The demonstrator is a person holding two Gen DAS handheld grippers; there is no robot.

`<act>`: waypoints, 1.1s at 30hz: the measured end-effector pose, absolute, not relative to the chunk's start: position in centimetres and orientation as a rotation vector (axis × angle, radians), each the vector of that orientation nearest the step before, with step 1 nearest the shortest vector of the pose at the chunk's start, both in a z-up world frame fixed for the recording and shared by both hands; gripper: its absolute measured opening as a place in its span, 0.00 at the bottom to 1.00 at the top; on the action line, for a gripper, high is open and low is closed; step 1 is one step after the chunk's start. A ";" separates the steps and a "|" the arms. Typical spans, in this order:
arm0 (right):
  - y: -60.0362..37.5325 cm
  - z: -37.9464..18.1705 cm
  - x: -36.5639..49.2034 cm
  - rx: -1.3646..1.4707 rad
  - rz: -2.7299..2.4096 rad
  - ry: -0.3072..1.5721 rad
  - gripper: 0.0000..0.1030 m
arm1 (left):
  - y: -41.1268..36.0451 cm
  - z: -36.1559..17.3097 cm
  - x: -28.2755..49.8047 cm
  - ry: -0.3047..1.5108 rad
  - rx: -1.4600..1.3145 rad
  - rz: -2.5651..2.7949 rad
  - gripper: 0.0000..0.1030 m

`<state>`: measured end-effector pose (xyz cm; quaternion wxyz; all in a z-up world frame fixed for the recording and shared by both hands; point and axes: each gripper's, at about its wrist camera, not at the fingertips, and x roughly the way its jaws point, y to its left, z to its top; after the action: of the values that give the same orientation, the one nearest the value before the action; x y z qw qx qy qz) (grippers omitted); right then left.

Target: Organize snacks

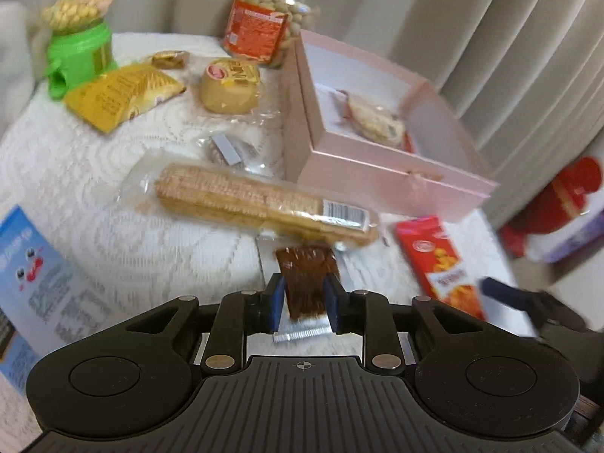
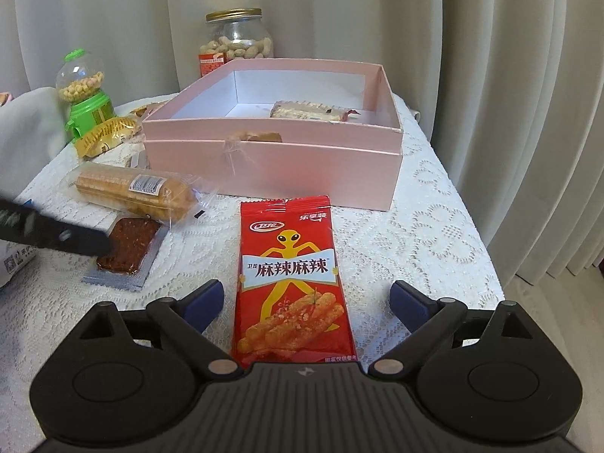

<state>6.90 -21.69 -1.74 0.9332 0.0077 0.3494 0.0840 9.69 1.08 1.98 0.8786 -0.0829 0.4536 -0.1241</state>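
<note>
A brown snack packet (image 1: 305,264) in clear wrap lies flat on the lace tablecloth. My left gripper (image 1: 304,298) is shut on it, with a blue pad against each side. In the right wrist view a black finger (image 2: 56,238) of that gripper lies over the brown packet (image 2: 128,245). A red snack packet (image 2: 294,275) lies flat between the wide-open fingers of my right gripper (image 2: 305,290), and neither pad touches it. Behind it stands the open pink box (image 2: 271,166), which holds a wrapped snack (image 2: 305,111). The left wrist view shows the box (image 1: 377,173) at the upper right.
A long cracker pack (image 1: 249,196) lies just beyond the brown packet. Further back are a yellow bag (image 1: 120,94), a round yellow cake (image 1: 230,85), a green dispenser (image 1: 79,49) and a peanut jar (image 1: 271,19). A blue package (image 1: 34,283) lies left. Curtains hang behind.
</note>
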 end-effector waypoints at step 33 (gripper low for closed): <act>-21.2 -1.9 7.2 -0.003 0.181 0.724 1.00 | -0.8 1.7 10.1 0.884 -0.027 -0.281 0.52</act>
<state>7.15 -21.24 -1.91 0.9312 -0.0016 0.3536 0.0886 10.06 -0.75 1.69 0.8942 -0.0129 0.4265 -0.1354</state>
